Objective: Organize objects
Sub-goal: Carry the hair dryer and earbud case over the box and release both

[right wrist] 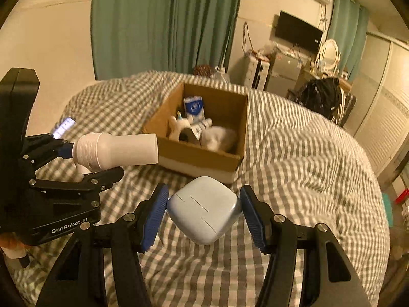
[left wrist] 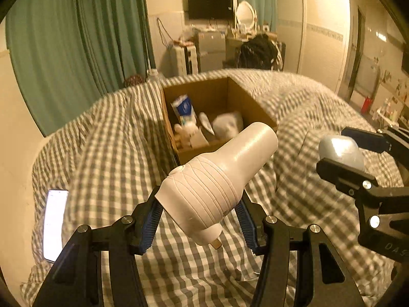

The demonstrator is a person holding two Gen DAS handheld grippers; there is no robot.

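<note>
My left gripper point(left wrist: 199, 212) is shut on a white hair dryer point(left wrist: 219, 176) and holds it above the checked bedcover, its nozzle pointing toward the cardboard box point(left wrist: 258, 107). It also shows in the right wrist view point(right wrist: 115, 152). My right gripper point(right wrist: 204, 204) is shut on a pale blue rounded case point(right wrist: 204, 208), held above the bed just in front of the box point(right wrist: 230, 161). The case also shows in the left wrist view point(left wrist: 341, 149). The box holds a blue-and-white carton point(right wrist: 193, 107), tubes and white items.
A lit phone point(left wrist: 55, 223) lies on the checked bedcover point(left wrist: 115, 140) at the left. Green curtains point(left wrist: 76, 38) hang behind the bed. A dresser with a mirror, a fridge and a wall TV point(left wrist: 211, 6) stand at the far wall.
</note>
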